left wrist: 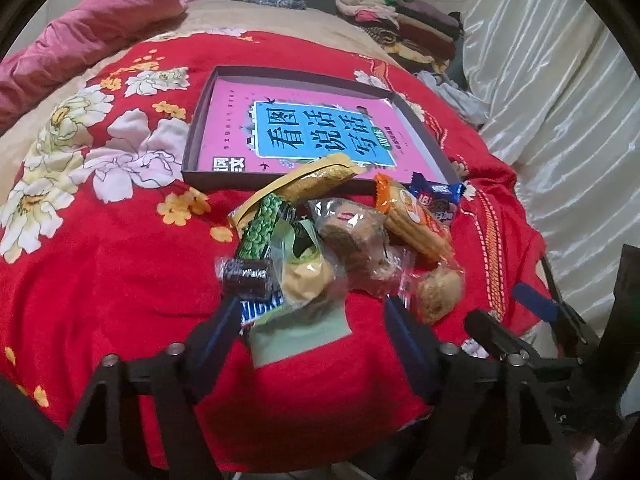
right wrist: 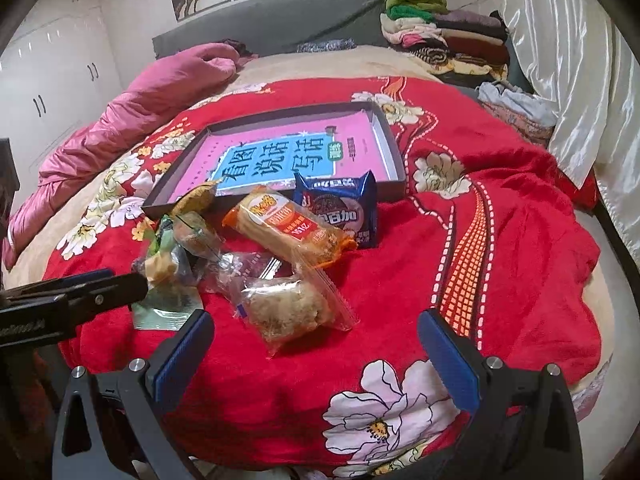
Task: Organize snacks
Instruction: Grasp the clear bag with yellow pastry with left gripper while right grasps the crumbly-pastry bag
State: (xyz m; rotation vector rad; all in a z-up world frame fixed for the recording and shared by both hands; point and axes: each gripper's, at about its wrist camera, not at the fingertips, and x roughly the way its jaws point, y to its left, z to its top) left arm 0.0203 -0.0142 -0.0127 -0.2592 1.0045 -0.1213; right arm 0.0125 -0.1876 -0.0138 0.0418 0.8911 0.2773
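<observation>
In the left wrist view the left gripper (left wrist: 310, 312) hangs apart over the snacks (left wrist: 344, 236) heaped on the blanket (left wrist: 120, 260) by the tray's (left wrist: 192, 140) near edge, none in it, while in the right wrist view the right gripper (right wrist: 316, 344) also gapes, empty, so sorting seems unstarted.

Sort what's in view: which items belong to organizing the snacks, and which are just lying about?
Belongs to the job:
- shallow box
- orange cracker pack
- blue cookie pack
- clear bag of puffed snack
- green pea bar
- left hand-held gripper and right hand-held gripper, both open

Just lying about:
- pink quilt
- folded clothes stack
- red floral blanket
</observation>
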